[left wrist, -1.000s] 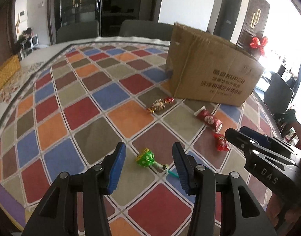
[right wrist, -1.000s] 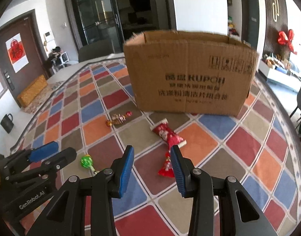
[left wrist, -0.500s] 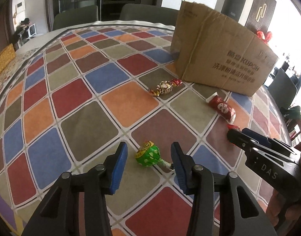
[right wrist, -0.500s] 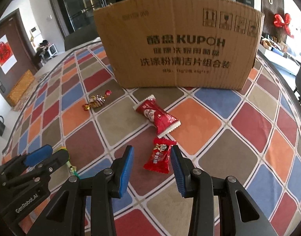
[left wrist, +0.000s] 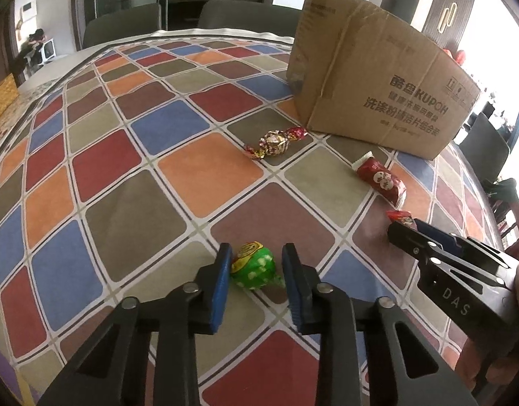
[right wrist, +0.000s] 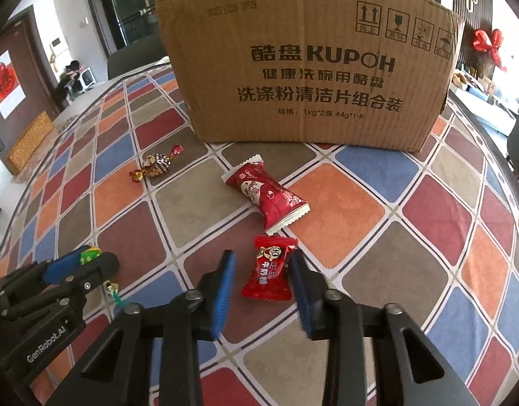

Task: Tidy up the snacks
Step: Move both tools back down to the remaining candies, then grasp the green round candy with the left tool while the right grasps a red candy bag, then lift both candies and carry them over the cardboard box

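A green lollipop (left wrist: 252, 267) lies on the chequered tablecloth, and my left gripper (left wrist: 256, 250) is shut on its head; its stick trails behind the right pad. The left gripper (right wrist: 90, 260) also shows at the lower left of the right wrist view. A small red candy packet (right wrist: 269, 270) lies flat between the pads of my right gripper (right wrist: 261, 257). These jaws are closing: the right pad touches the packet's edge and a gap remains on the left. A larger red packet (right wrist: 266, 196) and a gold-and-red twist candy (right wrist: 156, 165) lie further off, in front of a cardboard box (right wrist: 310, 67).
The box (left wrist: 377, 84) stands upright on the far right of the table (left wrist: 124, 203). Grey chairs (left wrist: 124, 27) stand past the far edge. My right gripper (left wrist: 405, 230) reaches in from the right of the left wrist view, held by a hand.
Both grippers have sunk toward the table. The left jaws have narrowed onto the lollipop head, and the right jaws have narrowed around the small red packet.
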The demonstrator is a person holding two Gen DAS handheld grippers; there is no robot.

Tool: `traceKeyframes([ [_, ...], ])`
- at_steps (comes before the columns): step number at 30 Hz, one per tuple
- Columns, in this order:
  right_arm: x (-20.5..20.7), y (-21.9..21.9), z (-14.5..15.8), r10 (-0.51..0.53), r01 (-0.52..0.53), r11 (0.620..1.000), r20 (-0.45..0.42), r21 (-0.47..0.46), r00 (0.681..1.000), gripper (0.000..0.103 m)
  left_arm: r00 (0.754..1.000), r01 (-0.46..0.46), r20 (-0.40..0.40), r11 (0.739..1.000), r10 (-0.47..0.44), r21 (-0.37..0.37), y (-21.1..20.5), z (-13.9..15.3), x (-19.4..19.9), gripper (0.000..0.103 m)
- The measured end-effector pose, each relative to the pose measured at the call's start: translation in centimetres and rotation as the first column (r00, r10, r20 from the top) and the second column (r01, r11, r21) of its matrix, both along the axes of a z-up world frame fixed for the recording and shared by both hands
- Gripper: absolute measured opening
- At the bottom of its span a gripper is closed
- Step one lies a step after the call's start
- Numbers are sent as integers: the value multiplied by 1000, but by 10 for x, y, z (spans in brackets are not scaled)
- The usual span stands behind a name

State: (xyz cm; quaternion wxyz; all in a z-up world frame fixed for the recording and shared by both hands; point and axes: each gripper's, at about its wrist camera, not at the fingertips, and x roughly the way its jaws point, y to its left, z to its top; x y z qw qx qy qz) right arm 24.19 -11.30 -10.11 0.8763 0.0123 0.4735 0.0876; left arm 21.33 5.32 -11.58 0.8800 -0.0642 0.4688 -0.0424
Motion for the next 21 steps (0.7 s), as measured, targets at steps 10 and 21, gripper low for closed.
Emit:
traceKeyframes([
  [10, -3, 2, 3, 35, -35, 999, 4, 26, 999, 24, 999, 32, 29, 999, -32, -21, -7, 8, 1, 25],
  [21, -13, 4, 26, 57, -60, 997, 55, 54, 997, 24, 994, 57, 90, 998, -55, -18, -14, 36, -10, 25],
])
